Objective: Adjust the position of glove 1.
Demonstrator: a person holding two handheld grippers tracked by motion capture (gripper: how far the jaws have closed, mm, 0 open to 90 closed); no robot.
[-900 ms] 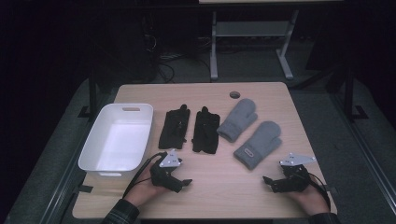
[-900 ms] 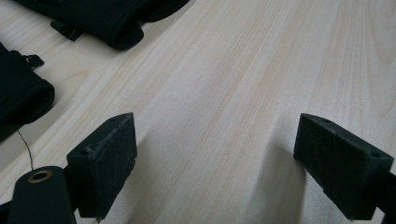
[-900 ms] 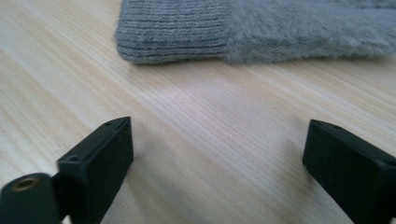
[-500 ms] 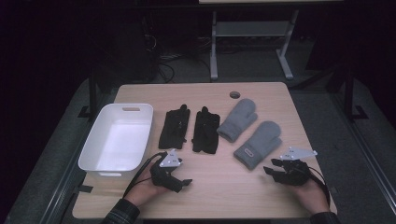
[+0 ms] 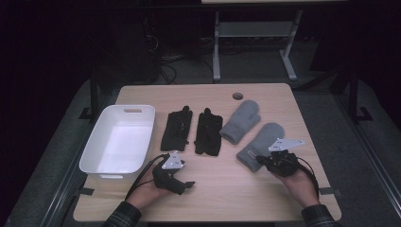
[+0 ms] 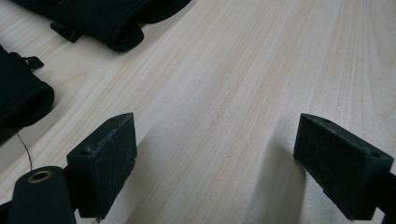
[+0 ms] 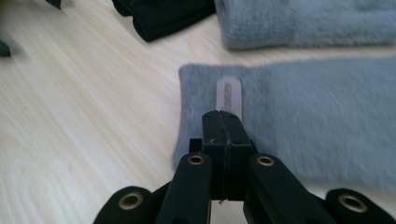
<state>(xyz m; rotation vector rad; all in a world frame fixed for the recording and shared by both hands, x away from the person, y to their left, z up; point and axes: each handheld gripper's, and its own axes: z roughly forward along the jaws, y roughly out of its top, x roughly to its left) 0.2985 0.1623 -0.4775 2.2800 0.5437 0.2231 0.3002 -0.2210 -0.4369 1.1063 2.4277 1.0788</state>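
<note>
High view: right gripper (image 5: pixel 263 161) sits over the cuff of the near grey mitten (image 5: pixel 261 145); left gripper (image 5: pixel 189 183) rests on bare table (image 5: pixel 227 198), apart from the black gloves (image 5: pixel 195 131). White bin (image 5: pixel 118 142) at far left.

Left gripper view: jaws wide apart, nothing between them.

Right gripper view: jaws pressed together, empty, tips above the mitten's label (image 7: pixel 229 95). Risk: shut jaws would only shove and bunch the fabric. The gloves lie between mitten and bin.
</note>
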